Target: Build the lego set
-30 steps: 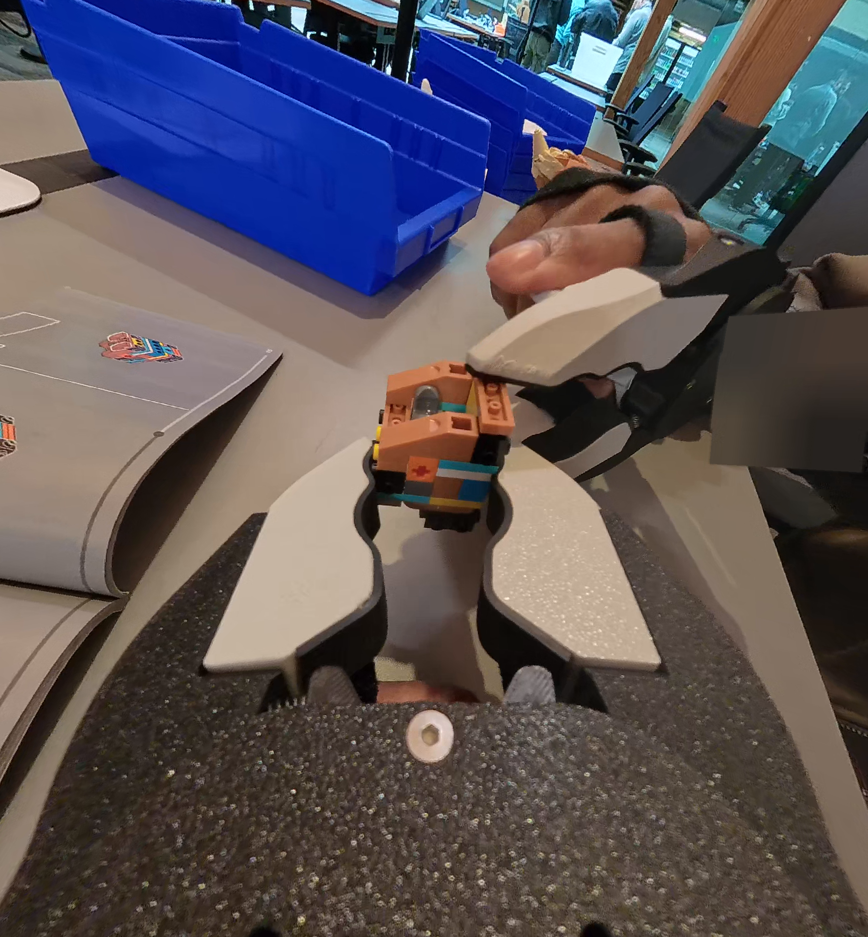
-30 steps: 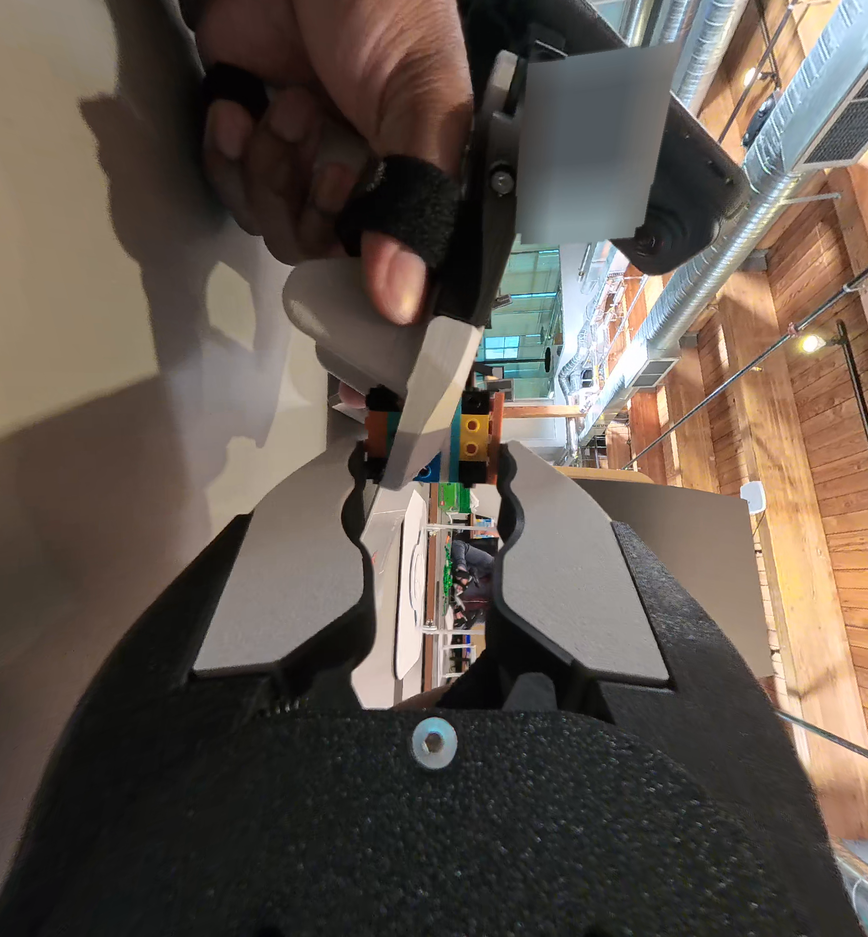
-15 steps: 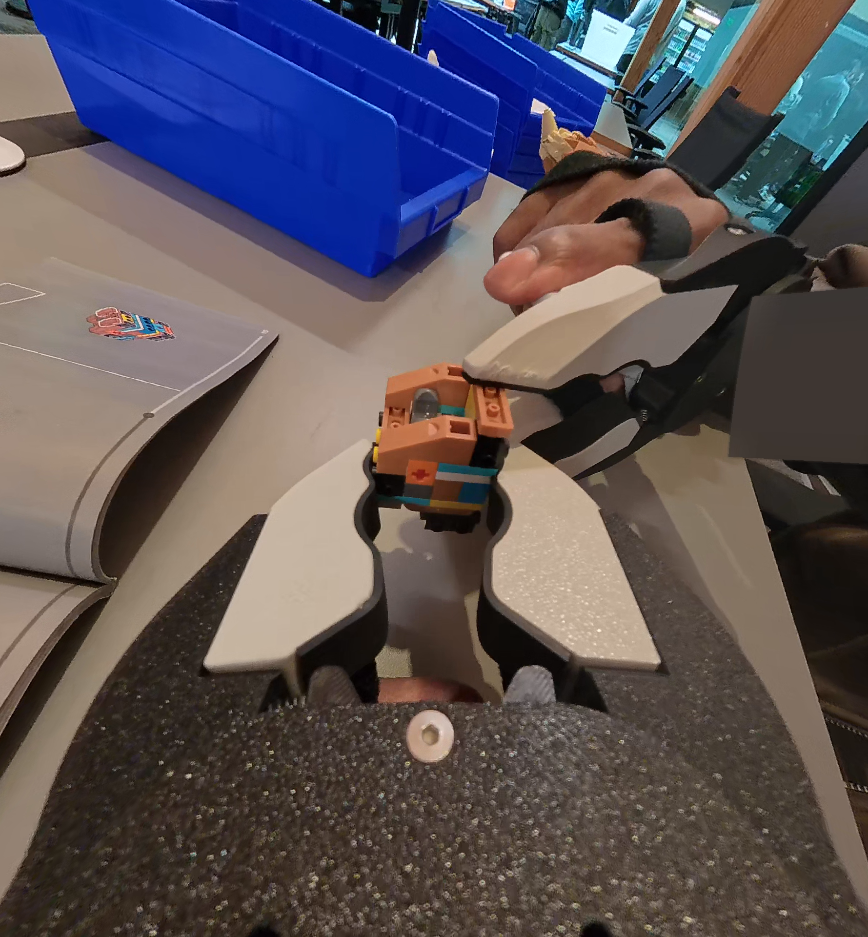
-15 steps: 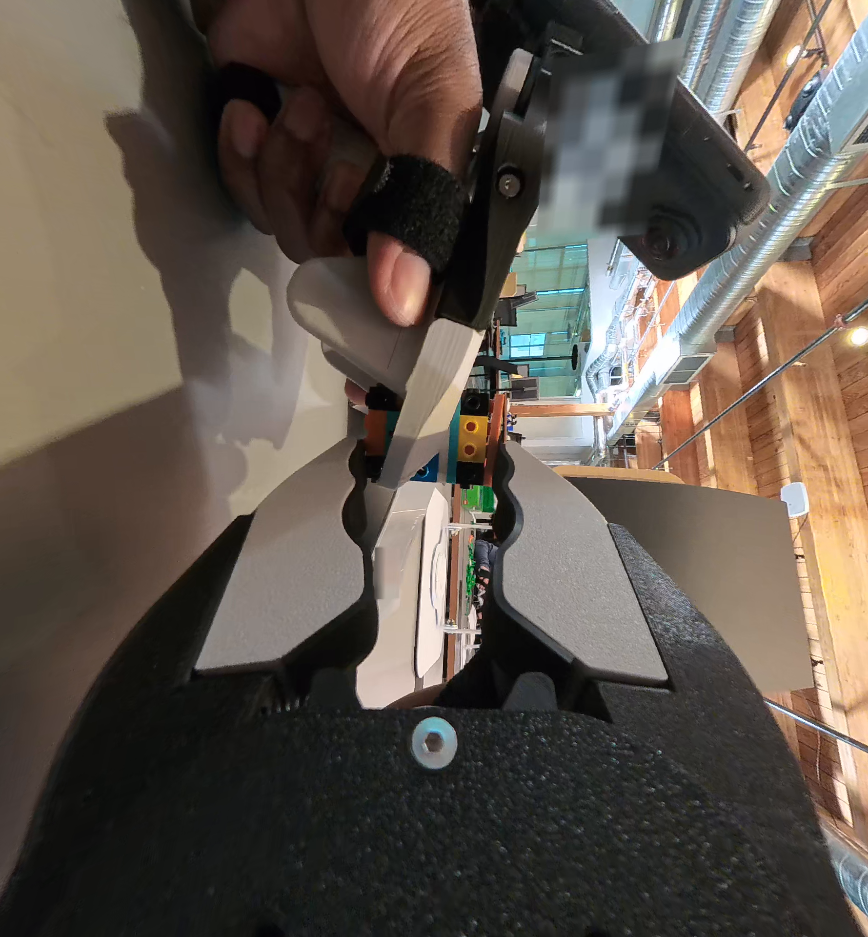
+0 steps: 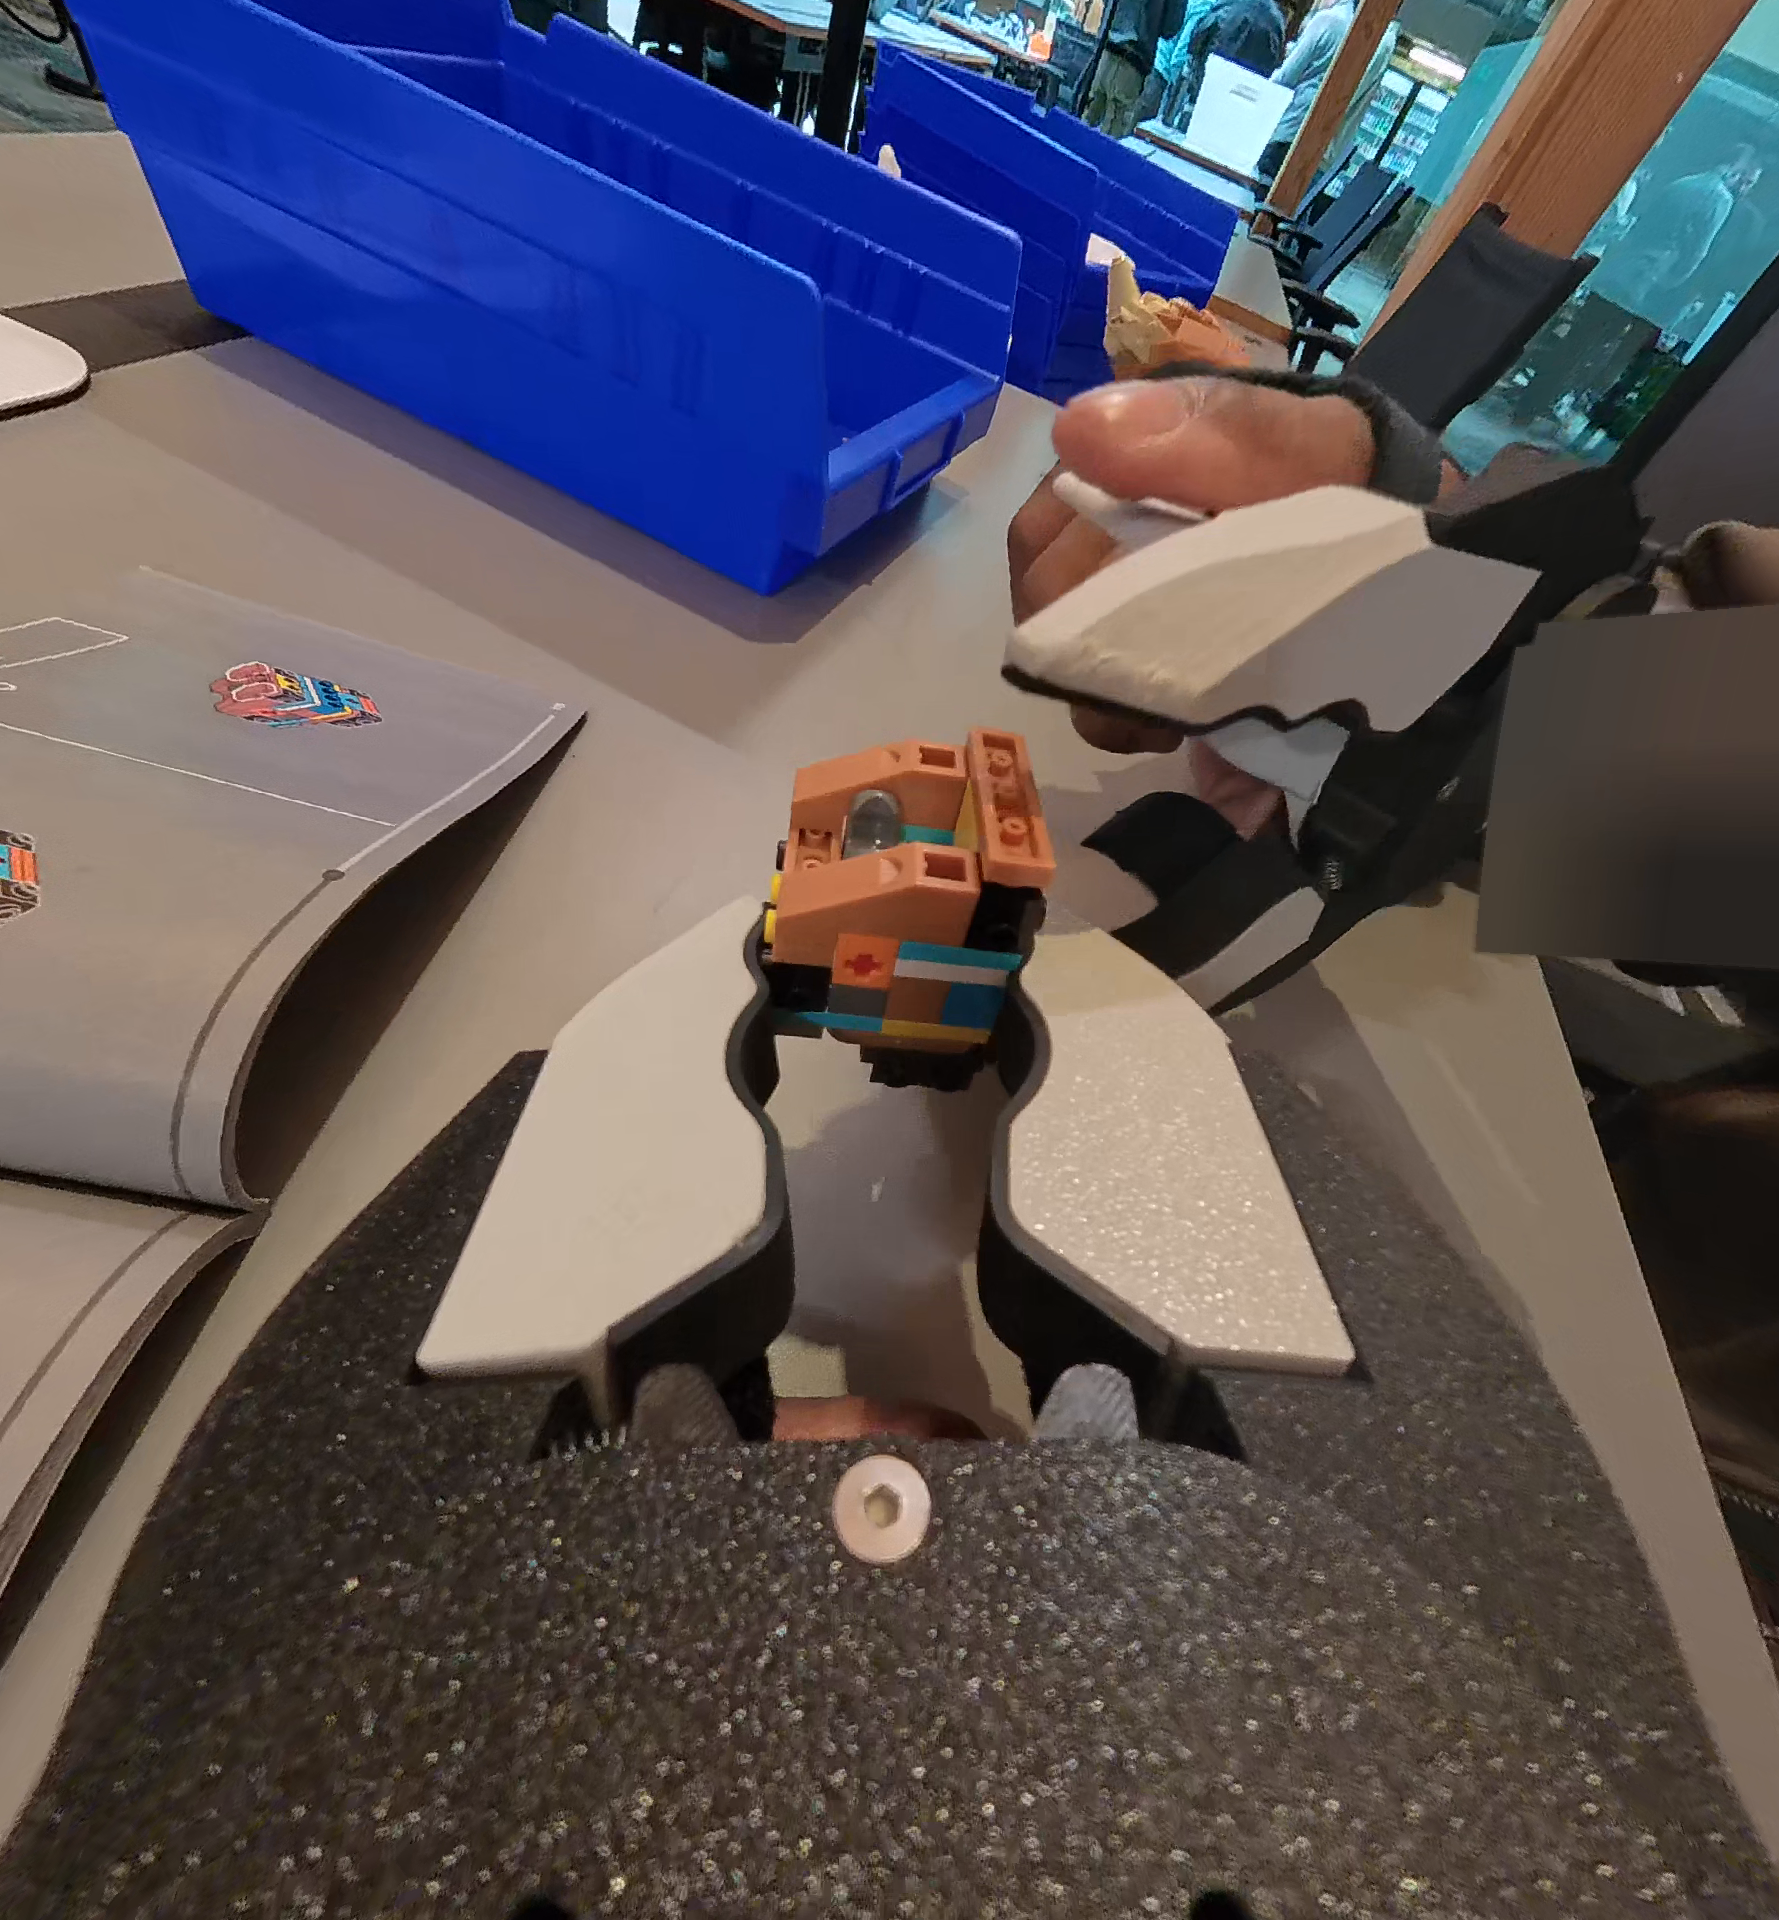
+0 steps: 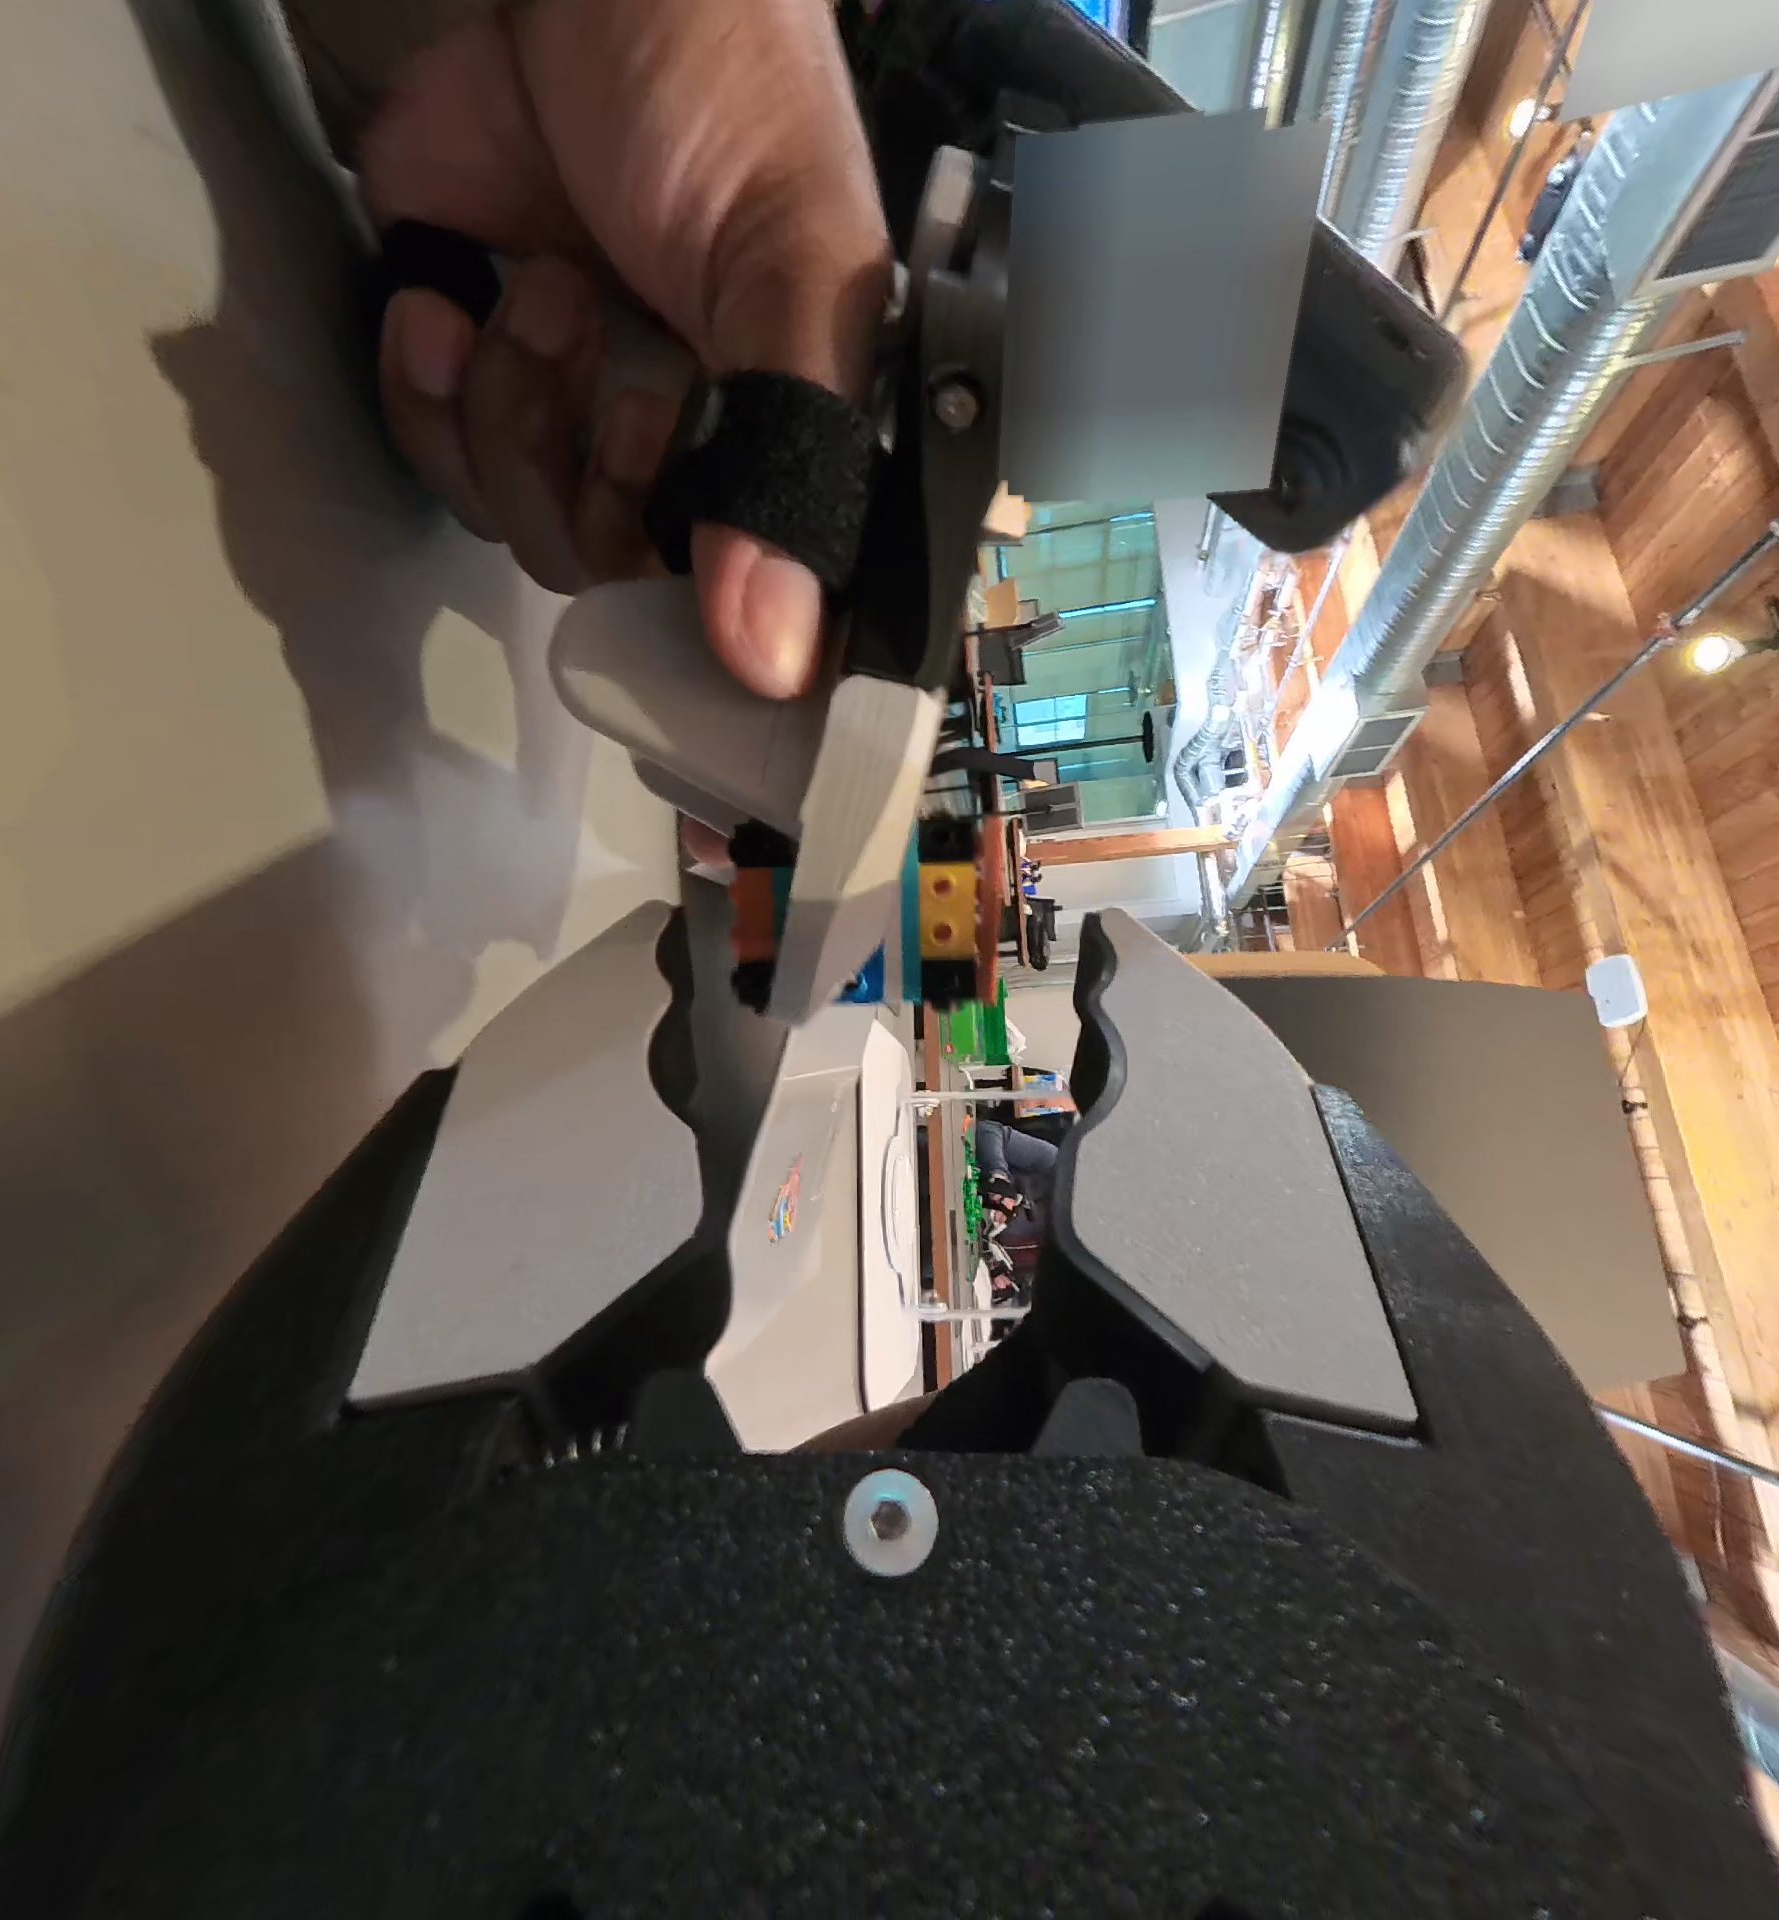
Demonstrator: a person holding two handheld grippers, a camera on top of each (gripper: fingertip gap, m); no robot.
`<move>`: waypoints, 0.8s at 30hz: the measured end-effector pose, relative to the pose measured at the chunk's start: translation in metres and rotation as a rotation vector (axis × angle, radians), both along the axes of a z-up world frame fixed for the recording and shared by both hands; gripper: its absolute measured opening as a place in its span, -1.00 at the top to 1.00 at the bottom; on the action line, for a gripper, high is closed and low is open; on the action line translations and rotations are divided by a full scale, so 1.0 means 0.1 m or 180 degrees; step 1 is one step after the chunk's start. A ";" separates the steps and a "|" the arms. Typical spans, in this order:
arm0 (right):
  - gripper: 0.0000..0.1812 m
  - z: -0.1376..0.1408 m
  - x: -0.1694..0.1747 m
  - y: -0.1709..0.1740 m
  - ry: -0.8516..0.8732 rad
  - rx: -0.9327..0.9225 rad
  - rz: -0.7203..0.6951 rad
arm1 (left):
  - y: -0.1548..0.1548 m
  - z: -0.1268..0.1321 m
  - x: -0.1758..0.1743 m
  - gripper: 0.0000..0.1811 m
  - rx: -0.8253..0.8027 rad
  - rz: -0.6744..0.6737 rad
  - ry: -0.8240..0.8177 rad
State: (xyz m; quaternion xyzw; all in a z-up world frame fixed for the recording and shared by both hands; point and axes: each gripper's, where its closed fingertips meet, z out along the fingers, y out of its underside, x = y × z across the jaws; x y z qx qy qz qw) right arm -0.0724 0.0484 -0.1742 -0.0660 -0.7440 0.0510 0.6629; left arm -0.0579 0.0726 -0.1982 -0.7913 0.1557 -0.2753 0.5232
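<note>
A small lego model [image 5: 906, 904] is clamped between the tips of the left gripper [image 5: 890, 977] and held clear of the grey table [image 5: 677, 665]. It is built mostly of tan-orange sloped bricks, with a clear rounded piece set in its top, a band of teal, white and yellow bricks along its lower side, a small red mark on one orange tile, and black parts underneath. An orange plate with studs is seen tilted at its far right edge.

In the right wrist view the same model [image 6: 942, 914] is seen side-on, showing a yellow studded brick, teal and blue pieces and black ends; much of it is covered by a grey finger of the left gripper [image 6: 843, 883]. The right gripper [image 6: 880, 935] is held with its fingers spread apart, one on each side of the model and neither touching it. In the left wrist view the right gripper [image 5: 1072, 790] is seen just beyond the model, gripped by a hand [image 5: 1197, 447] with a black strap.

An open instruction booklet [image 5: 189, 852] with pictures of coloured builds is laid on the table to the left. Farther back, blue plastic bins [image 5: 573, 270] are set in rows; their contents are mostly hidden, apart from some tan pieces [image 5: 1165, 322] behind them. Beyond, wooden posts, glass walls, chairs and indistinct people are seen. Wood-clad walls and metal ducts are shown in the sideways right view.
</note>
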 end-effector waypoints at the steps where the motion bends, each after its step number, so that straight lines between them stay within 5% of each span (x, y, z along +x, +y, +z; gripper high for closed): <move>1: 0.20 -0.02 -0.01 -0.02 -0.0018 0.0045 -0.0005 | 0.00 -0.01 0.01 0.56 -0.0006 -0.0008 0.0042; 10: 0.41 -0.08 -0.05 -0.04 0.0078 0.0141 -0.0032 | -0.03 -0.05 0.08 0.56 -0.0065 -0.0051 0.0149; 24: 0.43 -0.16 -0.03 -0.06 -0.0187 0.0179 0.0006 | -0.06 -0.13 0.10 0.56 -0.0234 -0.0128 0.0200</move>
